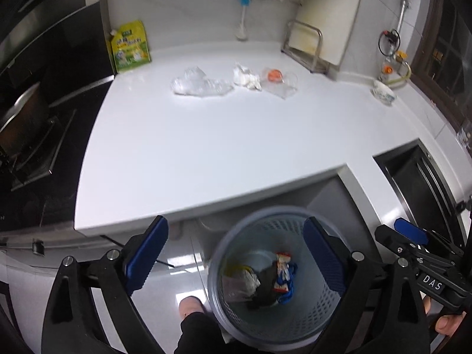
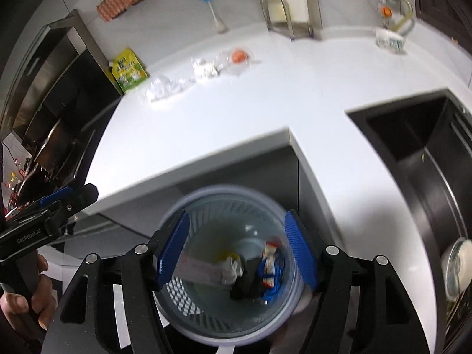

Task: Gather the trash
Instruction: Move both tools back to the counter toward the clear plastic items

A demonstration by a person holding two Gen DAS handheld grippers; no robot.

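Note:
A pale blue perforated waste basket (image 1: pixel 298 321) stands on the floor below the white counter's front edge; it also shows in the right wrist view (image 2: pixel 183 295). Several wrappers lie inside it (image 1: pixel 283 277). My left gripper (image 1: pixel 236 259) is open and empty above the basket's left side. My right gripper (image 2: pixel 237 247) is open and empty straight above the basket. On the counter lie a crumpled clear plastic bag (image 1: pixel 200 84), a crumpled white tissue (image 1: pixel 246 78) and a clear wrapper with an orange piece (image 1: pixel 277 81).
A green pouch (image 1: pixel 129 45) leans at the counter's back left beside the black stove (image 1: pixel 44 124). A cutting board rack (image 1: pixel 306 44), a brush (image 1: pixel 242 17) and a patterned bowl (image 1: pixel 383 93) stand at the back. A dark sink (image 2: pixel 419 153) is on the right.

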